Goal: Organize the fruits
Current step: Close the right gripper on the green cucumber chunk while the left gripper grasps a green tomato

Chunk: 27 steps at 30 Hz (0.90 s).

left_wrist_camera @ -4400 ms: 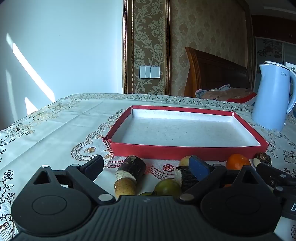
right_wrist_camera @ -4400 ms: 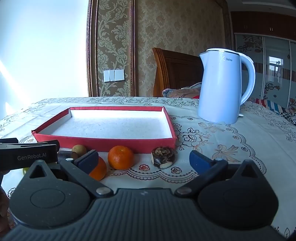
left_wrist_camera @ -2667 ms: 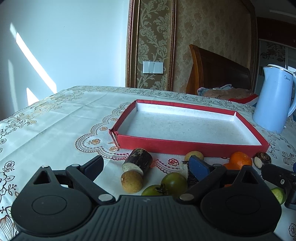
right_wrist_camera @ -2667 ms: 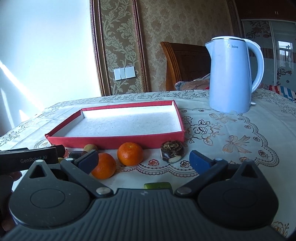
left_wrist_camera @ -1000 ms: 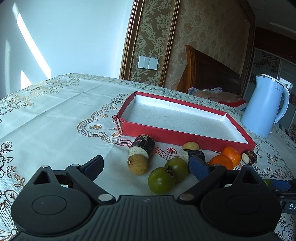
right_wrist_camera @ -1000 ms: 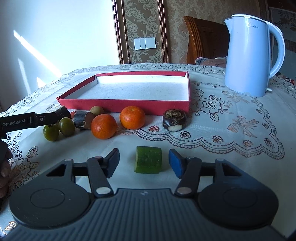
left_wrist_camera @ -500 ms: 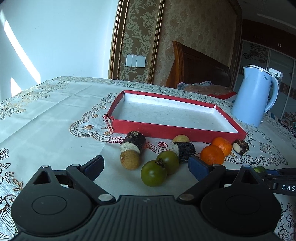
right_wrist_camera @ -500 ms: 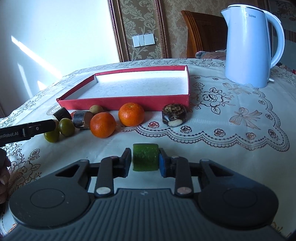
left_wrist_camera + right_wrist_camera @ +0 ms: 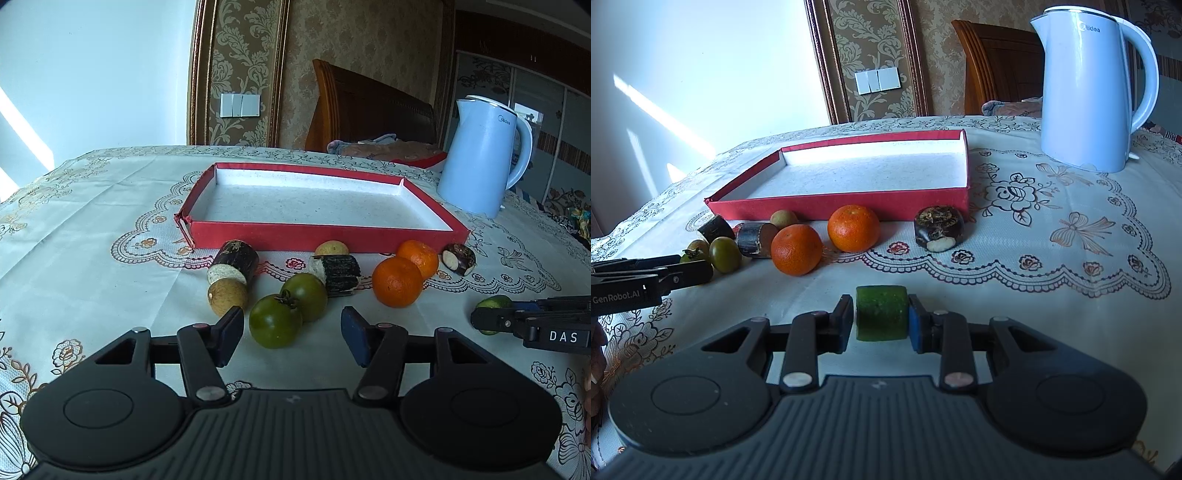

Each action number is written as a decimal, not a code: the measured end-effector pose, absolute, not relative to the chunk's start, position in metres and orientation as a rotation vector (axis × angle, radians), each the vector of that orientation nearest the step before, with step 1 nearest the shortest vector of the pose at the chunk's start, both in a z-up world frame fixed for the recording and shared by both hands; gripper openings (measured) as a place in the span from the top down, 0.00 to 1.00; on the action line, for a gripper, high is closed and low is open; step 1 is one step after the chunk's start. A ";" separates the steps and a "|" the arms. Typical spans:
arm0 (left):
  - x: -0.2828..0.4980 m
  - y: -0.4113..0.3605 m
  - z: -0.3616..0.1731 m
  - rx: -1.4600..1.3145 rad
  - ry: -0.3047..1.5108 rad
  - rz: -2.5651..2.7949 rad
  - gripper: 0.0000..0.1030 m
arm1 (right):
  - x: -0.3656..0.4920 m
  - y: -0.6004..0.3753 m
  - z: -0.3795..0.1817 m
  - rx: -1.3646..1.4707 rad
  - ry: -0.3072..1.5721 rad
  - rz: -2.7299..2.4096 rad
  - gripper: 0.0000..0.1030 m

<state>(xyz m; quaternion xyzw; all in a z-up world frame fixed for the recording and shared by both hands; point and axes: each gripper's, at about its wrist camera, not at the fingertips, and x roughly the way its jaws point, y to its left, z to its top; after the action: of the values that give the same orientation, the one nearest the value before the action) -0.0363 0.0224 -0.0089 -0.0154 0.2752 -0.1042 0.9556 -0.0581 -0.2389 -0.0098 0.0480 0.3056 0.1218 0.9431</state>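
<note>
Our right tongs (image 9: 881, 319) clench the green chunk (image 9: 881, 312) low over the counter (image 9: 1052, 266); left tongs (image 9: 291, 336) gape around a tomato (image 9: 275, 320). Risk: slick chunk slips before reaching the tray (image 9: 849, 208).

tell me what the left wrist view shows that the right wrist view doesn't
Only the left wrist view shows the open left tongs head-on, straddling the nearer dark green tomato, and the round tan longan beside it.

Only the right wrist view shows the right tongs shut on the green cucumber chunk from both sides.

Both show the empty red cardboard tray, two orange tangerines, the pale blue electric kettle and the lace-patterned tablecloth.
</note>
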 end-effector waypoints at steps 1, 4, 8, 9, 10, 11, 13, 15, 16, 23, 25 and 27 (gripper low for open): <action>-0.035 0.022 -0.009 -0.033 0.565 -0.206 0.48 | -0.058 -0.239 -0.010 0.098 0.623 0.248 0.72; -0.034 0.022 -0.009 -0.038 0.566 -0.206 0.49 | -0.058 -0.239 -0.010 0.098 0.623 0.248 0.72; -0.032 0.019 -0.010 -0.033 0.569 -0.190 0.50 | -0.058 -0.238 -0.010 0.083 0.624 0.243 0.72; -0.032 0.018 -0.010 -0.026 0.570 -0.187 0.50 | -0.058 -0.237 -0.010 0.078 0.624 0.241 0.72; -0.032 0.017 -0.010 -0.019 0.571 -0.184 0.51 | -0.058 -0.236 -0.010 0.074 0.624 0.240 0.72; -0.031 0.016 -0.011 -0.015 0.572 -0.182 0.51 | -0.059 -0.236 -0.010 0.070 0.624 0.239 0.72; -0.031 0.016 -0.011 -0.019 0.576 -0.174 0.63 | -0.058 -0.235 -0.010 0.063 0.624 0.236 0.72; -0.030 0.019 -0.012 -0.035 0.582 -0.179 0.69 | -0.059 -0.234 -0.010 0.060 0.624 0.235 0.72; -0.030 0.020 -0.012 -0.041 0.582 -0.181 0.69 | -0.059 -0.234 -0.010 0.058 0.624 0.235 0.72; -0.030 0.019 -0.012 -0.040 0.577 -0.179 0.70 | -0.059 -0.234 -0.010 0.058 0.623 0.235 0.72; -0.031 0.018 -0.011 -0.035 0.574 -0.180 0.70 | -0.059 -0.234 -0.010 0.059 0.623 0.235 0.72; -0.032 0.017 -0.011 -0.033 0.572 -0.178 0.71 | -0.059 -0.234 -0.010 0.058 0.623 0.235 0.72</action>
<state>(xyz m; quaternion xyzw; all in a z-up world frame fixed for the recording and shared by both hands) -0.0317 0.0170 -0.0111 -0.0161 0.2817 -0.0878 0.9553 -0.0586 -0.2339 -0.0102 0.0285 0.3058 0.1153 0.9446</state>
